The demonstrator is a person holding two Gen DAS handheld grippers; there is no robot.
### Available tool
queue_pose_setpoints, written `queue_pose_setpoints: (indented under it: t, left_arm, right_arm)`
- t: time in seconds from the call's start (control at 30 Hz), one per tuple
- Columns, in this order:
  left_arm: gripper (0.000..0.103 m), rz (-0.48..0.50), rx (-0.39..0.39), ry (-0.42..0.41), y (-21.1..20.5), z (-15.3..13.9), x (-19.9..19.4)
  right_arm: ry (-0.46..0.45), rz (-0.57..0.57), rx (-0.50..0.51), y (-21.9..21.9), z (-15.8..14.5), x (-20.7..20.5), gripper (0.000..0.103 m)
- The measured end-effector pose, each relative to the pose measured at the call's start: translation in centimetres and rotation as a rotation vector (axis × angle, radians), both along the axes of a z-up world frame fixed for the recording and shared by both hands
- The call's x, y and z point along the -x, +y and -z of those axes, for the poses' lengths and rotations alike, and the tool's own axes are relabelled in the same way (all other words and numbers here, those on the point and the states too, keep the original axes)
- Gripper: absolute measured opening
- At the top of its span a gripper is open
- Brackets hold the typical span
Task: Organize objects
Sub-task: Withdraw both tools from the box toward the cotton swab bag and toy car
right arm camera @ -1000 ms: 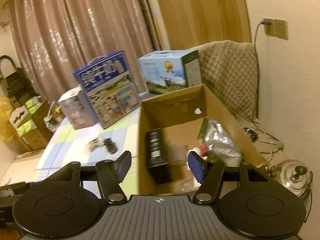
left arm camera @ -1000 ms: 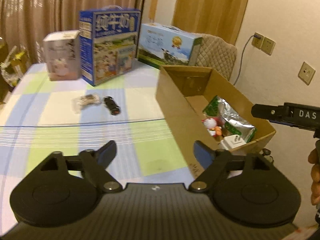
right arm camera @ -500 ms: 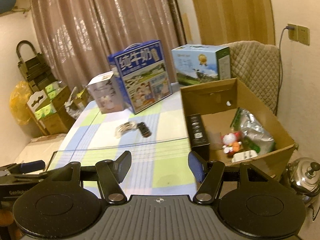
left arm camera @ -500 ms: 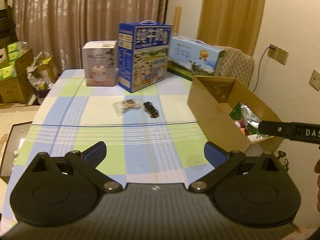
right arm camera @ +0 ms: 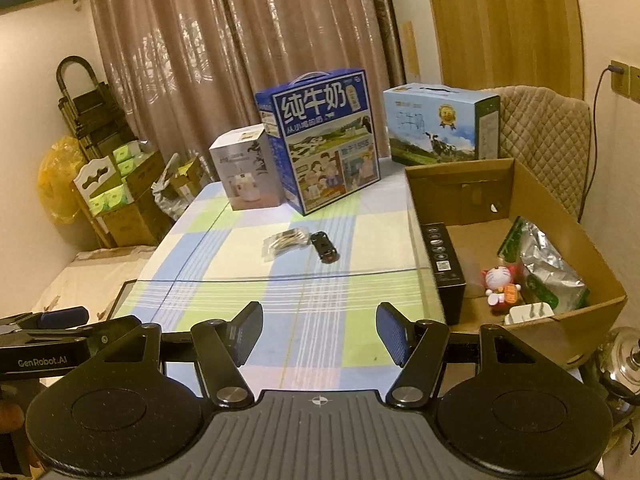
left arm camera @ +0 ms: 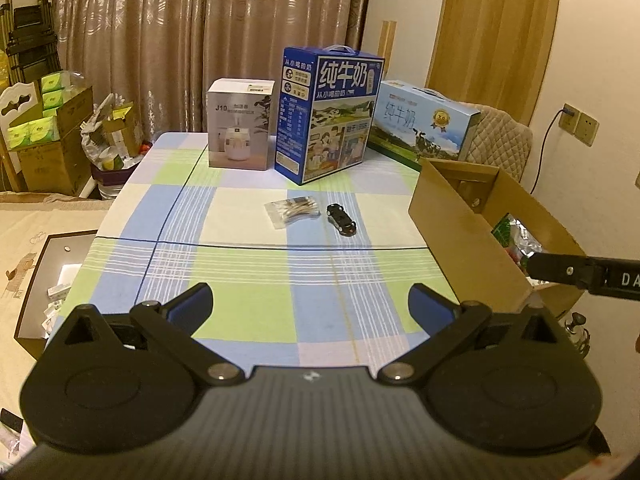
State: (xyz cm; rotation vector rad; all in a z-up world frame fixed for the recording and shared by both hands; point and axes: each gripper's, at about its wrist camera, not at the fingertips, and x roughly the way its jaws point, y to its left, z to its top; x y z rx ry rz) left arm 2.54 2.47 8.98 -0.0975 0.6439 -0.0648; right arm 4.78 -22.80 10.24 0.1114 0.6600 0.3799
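1. Left gripper point(left arm camera: 311, 305): jaws spread to their widest and empty, having just been opening; it hangs over the near edge of the checked tablecloth point(left arm camera: 256, 276)
2. Right gripper point(right arm camera: 319, 330): jaws partly apart, nothing between the blue pads; it also hangs over the near edge of the cloth, and one of its fingers shows at the right edge of the left wrist view
3. Toy car point(left arm camera: 341, 220), black: on the cloth at mid-table, well apart from both grippers
4. Clear packet point(left arm camera: 293, 210): just left of the toy car, touching or nearly touching it
5. Cardboard box point(right arm camera: 576, 232), open-topped: at the right edge of the table; inside lie a black carton point(right arm camera: 442, 264) against its left wall, a small cat figure point(right arm camera: 499, 284), a white plug point(right arm camera: 528, 314) and a silver-green foil bag point(right arm camera: 548, 264)
6. Far side of the table, left to right: a white product box point(left arm camera: 241, 123), a tall blue milk carton case point(left arm camera: 330, 114), a low light-blue milk case point(left arm camera: 424, 122)
7. Behind the cardboard box: a quilted chair back point(right arm camera: 546, 136); curtains point(left arm camera: 208, 40) hang beyond the table
8. Left of the table: stacked cartons point(left arm camera: 48, 136) on the floor
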Motion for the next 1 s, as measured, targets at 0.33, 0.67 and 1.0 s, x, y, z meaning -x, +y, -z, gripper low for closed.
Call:
queue_pose_setpoints:
  t: [0.33, 0.67, 1.0]
  left_arm:
    - [0.102, 0.01, -0.01, 0.006, 0.3, 0.2, -0.9]
    - [0.102, 0.023, -0.027, 0.02, 1.1, 1.0, -2.9]
    - [0.102, 0.034, -0.038, 0.057, 2.8, 3.3, -7.1]
  right_arm:
    - [0.002, -0.024, 0.007, 1.2, 0.3, -0.5, 0.06]
    - [0.004, -0.046, 0.014, 2.7, 0.8, -2.1, 0.06]
    - [0.014, -0.071, 0.04, 5.3, 2.7, -6.1, 0.06]
